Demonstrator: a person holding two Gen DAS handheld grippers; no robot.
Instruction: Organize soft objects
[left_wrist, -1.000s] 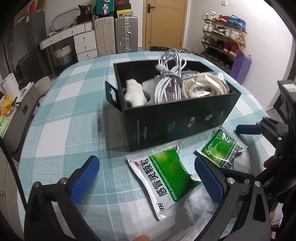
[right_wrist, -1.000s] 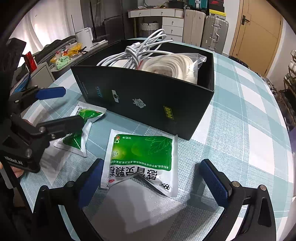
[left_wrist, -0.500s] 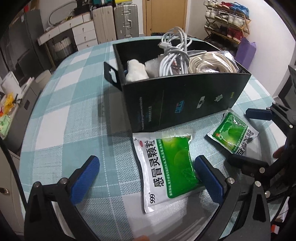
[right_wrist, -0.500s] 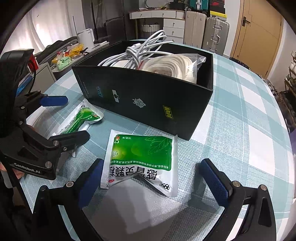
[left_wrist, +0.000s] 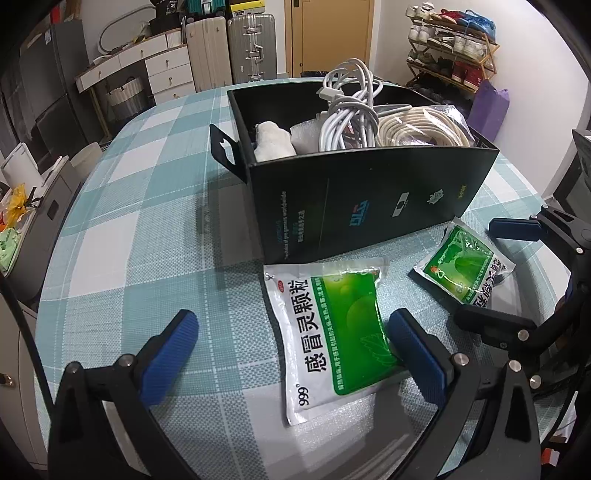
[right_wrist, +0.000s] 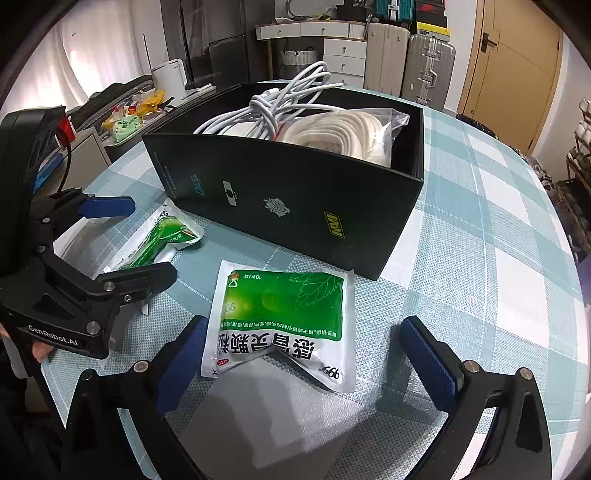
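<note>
both grippers, left gripper (left_wrist: 291, 354) and right gripper (right_wrist: 306, 354), spread wide around green sachets (left_wrist: 332, 332) beside black box (left_wrist: 369, 206)

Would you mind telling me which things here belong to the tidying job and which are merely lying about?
Part of the job:
- two green sachets on the tablecloth
- black box holding white cable, bagged rope coil
- left hand-held gripper, right hand-held gripper, both open

Lying about:
- suitcases
- shoe rack
- drawers
</note>
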